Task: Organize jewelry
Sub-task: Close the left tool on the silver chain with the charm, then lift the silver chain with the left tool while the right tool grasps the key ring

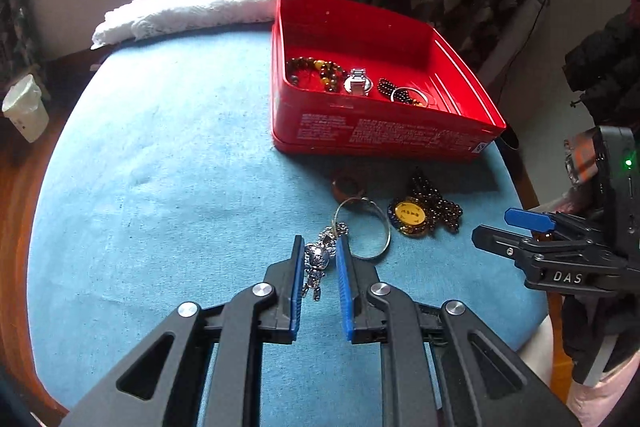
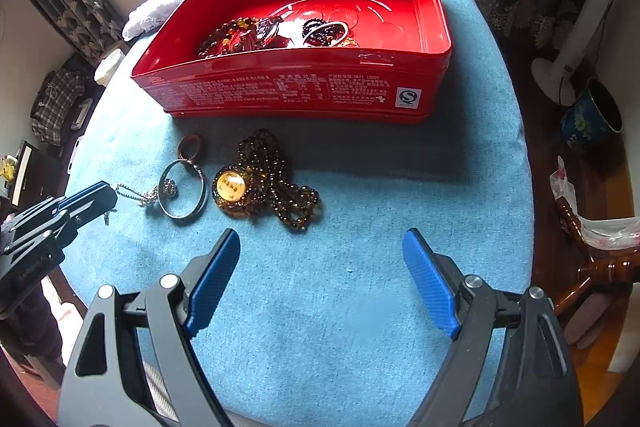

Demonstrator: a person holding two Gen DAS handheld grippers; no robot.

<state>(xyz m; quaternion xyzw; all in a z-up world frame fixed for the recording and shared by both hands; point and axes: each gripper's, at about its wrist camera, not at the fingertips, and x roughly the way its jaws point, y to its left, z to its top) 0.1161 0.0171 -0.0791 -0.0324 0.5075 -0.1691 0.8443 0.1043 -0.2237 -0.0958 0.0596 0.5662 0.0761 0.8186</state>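
The left gripper, low in the centre of its own view, has its blue pads drawn in on a small silver figure charm; whether they are truly pinching it or only flanking it I cannot tell, since a sliver of gap shows on either side. The charm's long axis runs along the fingers, and its fine chain trails up and right toward a large silver ring lying flat just beyond the tips. The right gripper hangs released, jaws spread wide over bare blue cloth, well apart from the charm, so the left is plainly the nearer tool. Further out, toward the frame centre, lie one brown ring and one amber bead necklace with a round yellow pendant: four loose pieces on the cloth, counting charm and silver ring. Beyond them, in the upper middle, the red tin is open and holds several pieces, roughly four, including a bead bracelet. The tin lies straight ahead and up from the charm, and the carry probably goes that way
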